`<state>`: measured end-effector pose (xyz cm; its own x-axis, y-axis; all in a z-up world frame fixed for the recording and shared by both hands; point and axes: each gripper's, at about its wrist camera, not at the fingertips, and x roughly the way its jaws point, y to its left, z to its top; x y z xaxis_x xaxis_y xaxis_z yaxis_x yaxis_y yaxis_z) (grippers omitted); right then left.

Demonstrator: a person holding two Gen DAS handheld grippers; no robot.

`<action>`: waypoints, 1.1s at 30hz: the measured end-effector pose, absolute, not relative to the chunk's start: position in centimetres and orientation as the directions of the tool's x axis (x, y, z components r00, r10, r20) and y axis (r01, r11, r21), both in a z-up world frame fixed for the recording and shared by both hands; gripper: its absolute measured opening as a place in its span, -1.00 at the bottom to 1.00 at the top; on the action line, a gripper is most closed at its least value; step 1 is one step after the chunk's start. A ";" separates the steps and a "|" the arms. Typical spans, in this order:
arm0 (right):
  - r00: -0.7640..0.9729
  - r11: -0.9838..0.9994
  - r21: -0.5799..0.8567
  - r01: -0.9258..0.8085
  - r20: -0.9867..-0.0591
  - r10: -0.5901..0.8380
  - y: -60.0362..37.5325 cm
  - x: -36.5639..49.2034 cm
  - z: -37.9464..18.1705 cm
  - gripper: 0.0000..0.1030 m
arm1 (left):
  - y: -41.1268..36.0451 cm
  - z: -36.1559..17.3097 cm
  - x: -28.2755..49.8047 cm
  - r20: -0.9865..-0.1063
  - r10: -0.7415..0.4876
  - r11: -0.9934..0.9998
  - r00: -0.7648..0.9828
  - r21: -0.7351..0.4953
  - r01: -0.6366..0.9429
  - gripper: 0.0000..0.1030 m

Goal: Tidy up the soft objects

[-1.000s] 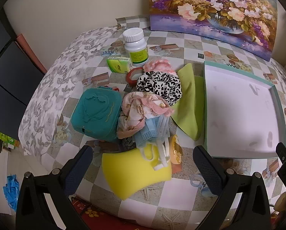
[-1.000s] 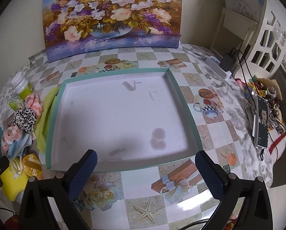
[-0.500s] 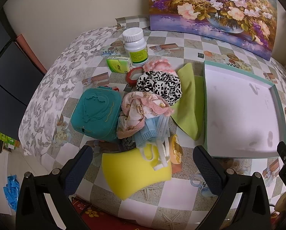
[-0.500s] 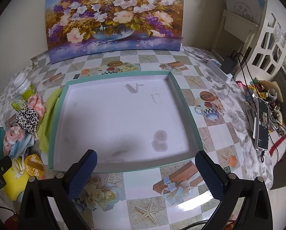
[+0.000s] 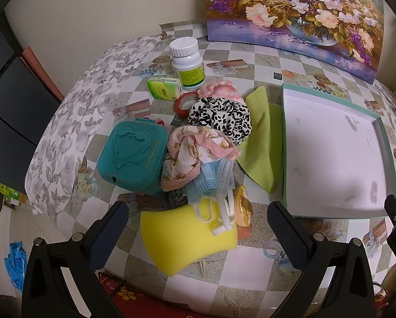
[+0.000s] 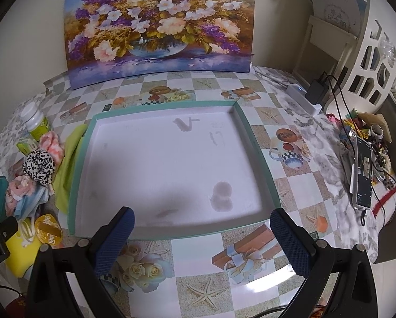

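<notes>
Sorting looks unstarted: left hand-held gripper (image 5: 198,225) and right hand-held gripper (image 6: 201,233) gape wide, holding nothing, the shallow teal-rimmed white tray (image 6: 261,159) holds nothing, while yellow foam sponge (image 5: 176,235), leopard-print fabric scrunchie (image 5: 221,116) and lime-green cloth (image 5: 261,137) lie heaped beside its left rim.

This is a lived-in room at home. The table (image 6: 298,175) wears a checked oilcloth printed with teacups, roses and gift boxes. A flower painting (image 6: 158,23) leans against the plain wall behind it. A white openwork shelf (image 6: 367,61) stands at the side, a power strip (image 6: 304,100) with a charger lies beneath it, and a phone (image 6: 362,175) rests among small clutter.
</notes>
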<state>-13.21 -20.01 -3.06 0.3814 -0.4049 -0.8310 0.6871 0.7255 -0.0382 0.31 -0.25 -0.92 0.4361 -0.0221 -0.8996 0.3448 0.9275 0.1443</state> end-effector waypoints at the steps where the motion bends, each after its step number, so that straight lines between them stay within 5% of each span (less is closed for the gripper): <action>1: 0.386 0.726 -0.035 0.687 -0.829 -0.405 -20.0 -13.2 -3.0 1.00 | -0.2 -0.9 0.3 -0.900 -0.023 0.928 0.436 0.144 0.345 1.00; 12: 0.469 0.779 0.003 0.627 -0.800 -0.375 -18.6 -12.6 -2.2 1.00 | 0.9 -1.7 1.4 -0.922 -0.017 0.945 0.386 0.112 0.307 1.00; 20: 0.566 0.847 0.233 0.478 -0.819 -0.094 -15.8 -10.4 -3.6 1.00 | 3.1 -2.5 3.0 -0.941 -0.022 0.973 0.337 0.058 0.225 1.00; 33: 0.494 0.870 0.198 0.451 -0.867 -0.058 -14.1 -9.0 -5.4 1.00 | 5.5 -4.4 4.4 -0.969 -0.074 0.991 0.234 -0.046 0.124 1.00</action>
<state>-9.00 -14.08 -5.38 0.4942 -0.0583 -0.8674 0.4506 0.8704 0.1982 4.39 5.50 -4.38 0.2343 -0.0743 -0.9693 0.1239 0.9912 -0.0461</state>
